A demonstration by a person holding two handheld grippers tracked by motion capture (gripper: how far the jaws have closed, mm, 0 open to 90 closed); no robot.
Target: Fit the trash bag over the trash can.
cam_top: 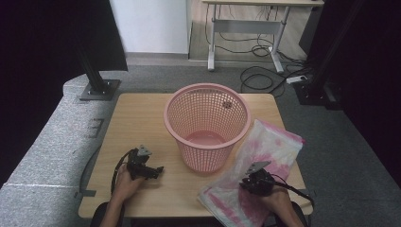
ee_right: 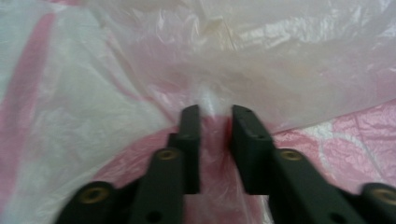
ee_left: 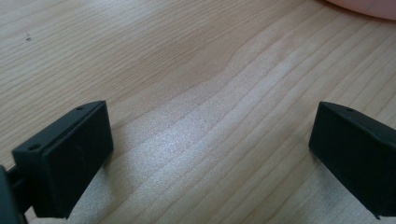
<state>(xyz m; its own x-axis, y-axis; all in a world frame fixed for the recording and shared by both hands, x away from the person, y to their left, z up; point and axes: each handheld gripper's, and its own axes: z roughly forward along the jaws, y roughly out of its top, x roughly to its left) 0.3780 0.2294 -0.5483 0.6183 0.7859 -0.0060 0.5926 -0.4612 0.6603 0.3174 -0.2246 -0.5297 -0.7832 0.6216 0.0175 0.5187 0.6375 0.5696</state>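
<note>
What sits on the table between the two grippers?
In the high view, bare wooden table separates the left gripper from the right gripper, which pinches the pink plastic bag; the pink basket stands farther back.

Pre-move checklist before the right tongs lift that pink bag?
1. Right tongs shut on a pinch of the plastic bag: ok.
2. How securely the film is held: cannot tell.
3. Left tongs open over bare table, holding nothing: ok.
4. Pink basket upright with mouth open: ok.
5. Bag touching the basket wall: cannot tell.
6. Part of the bag hangs off the table's near edge: not ok.
</note>
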